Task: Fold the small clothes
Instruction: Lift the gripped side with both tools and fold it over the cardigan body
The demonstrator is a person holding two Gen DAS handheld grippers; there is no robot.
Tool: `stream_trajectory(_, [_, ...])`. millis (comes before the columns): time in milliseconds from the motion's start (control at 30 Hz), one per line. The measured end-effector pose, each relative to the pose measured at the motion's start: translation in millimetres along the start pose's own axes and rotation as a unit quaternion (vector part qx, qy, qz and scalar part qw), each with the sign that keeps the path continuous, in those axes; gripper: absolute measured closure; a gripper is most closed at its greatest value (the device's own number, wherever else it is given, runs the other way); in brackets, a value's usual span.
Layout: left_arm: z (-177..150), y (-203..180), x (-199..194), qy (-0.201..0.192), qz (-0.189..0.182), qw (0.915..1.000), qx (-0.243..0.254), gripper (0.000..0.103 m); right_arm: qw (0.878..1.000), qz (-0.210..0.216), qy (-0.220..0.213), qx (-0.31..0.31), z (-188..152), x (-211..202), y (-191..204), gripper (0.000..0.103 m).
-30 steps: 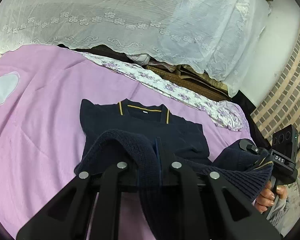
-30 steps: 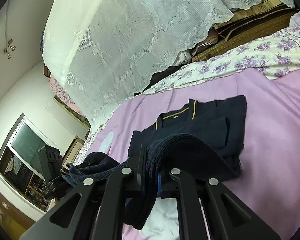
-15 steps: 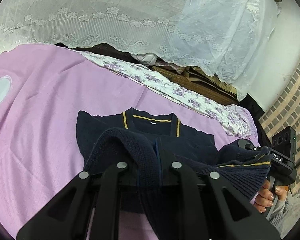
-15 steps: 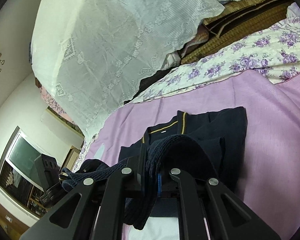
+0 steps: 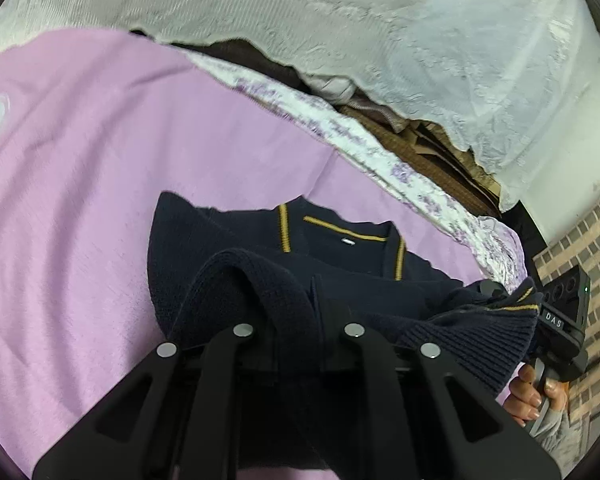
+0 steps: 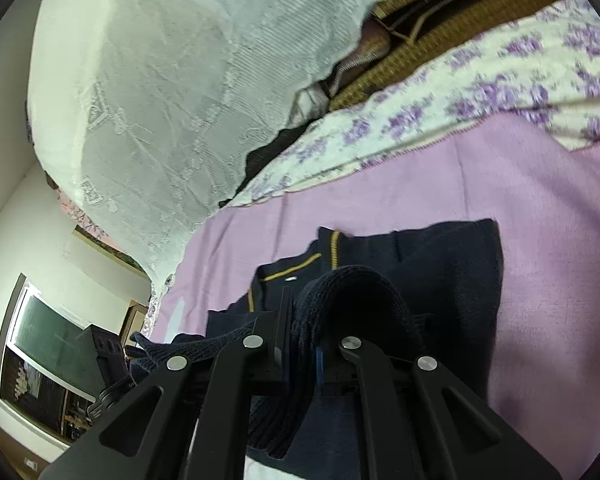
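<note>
Navy rib-knit cardigan w/ yellow trim (image 5: 228,280): coarse, matt. Lilac bedsheet cloth (image 5: 80,184): smooth. White lace curtain (image 6: 172,92): sheer, patterned.

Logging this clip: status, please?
Left gripper and right gripper both shut on sweater hem. Hem lifted over collar, on purple sheet. Nothing in the way.

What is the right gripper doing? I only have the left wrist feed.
Observer: The right gripper is shut on the ribbed hem, which humps up over its fingers.
Operator: Sweater's right side flat?
Observer: Yes. That side of the navy sweater lies flat on the purple sheet, edge straight.
Operator: Anything under the gripper?
Observer: A white patch shows at the bottom edge, below the hanging hem. I can't tell what it is.
</note>
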State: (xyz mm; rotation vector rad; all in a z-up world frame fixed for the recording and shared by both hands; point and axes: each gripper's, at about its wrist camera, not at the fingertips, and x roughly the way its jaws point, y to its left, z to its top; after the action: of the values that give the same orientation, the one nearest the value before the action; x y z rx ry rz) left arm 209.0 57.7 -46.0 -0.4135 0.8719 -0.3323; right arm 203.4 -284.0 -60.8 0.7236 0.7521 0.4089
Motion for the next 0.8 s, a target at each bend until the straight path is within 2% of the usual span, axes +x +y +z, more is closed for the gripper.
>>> stream_trajectory(233, [5.6,3.1,21.0,0.009,0.007,0.9999,-0.007,0.089,1.0,-0.012,0.012,0.019,5.4,20.5,-15.6,0.094])
stream_trajectory(433, [2.4,9.6,22.7,0.01,-0.001,0.9999,-0.014,0.086,0.999,-0.005,0.023,0.032,3.0,25.2,-26.5,0.082])
stream_trajectory(467, [3.0,9.4,15.8,0.004,-0.009,0.9998,-0.016,0.082,0.999,0.0,0.021,0.032,3.4,21.7,-25.1,0.073])
stream_trajectory(533, [5.9,9.4,-0.9,-0.018,-0.026,0.9993,-0.019,0.072,1.0,0.006,0.002,0.023,5.7,9.0,-19.8,0.062])
stream_trajectory(600, [9.5,11.6,-18.4,-0.053,-0.021,0.998,-0.029,0.039,1.0,0.015,-0.019,0.019,9.3,-3.2,-15.9,0.058])
stream_trajectory(633, [10.7,12.5,-24.4,-0.067,-0.015,0.9971,-0.032,0.032,0.999,0.021,-0.032,0.021,11.4,-10.4,-15.2,0.058])
stream_trajectory(667, [11.5,13.6,-32.4,-0.087,0.001,0.9956,-0.033,0.027,0.999,0.021,-0.042,0.022,12.3,-15.1,-14.7,0.058])
stream_trajectory(700, [12.2,14.1,-36.5,-0.096,0.016,0.9949,-0.029,0.027,0.999,0.017,-0.048,0.018,12.8,-18.5,-13.2,0.058])
stream_trajectory(800, [12.5,15.9,-35.0,-0.086,0.024,0.9957,-0.025,0.027,0.998,-0.012,-0.055,-0.024,10.1,-23.2,-2.2,0.058])
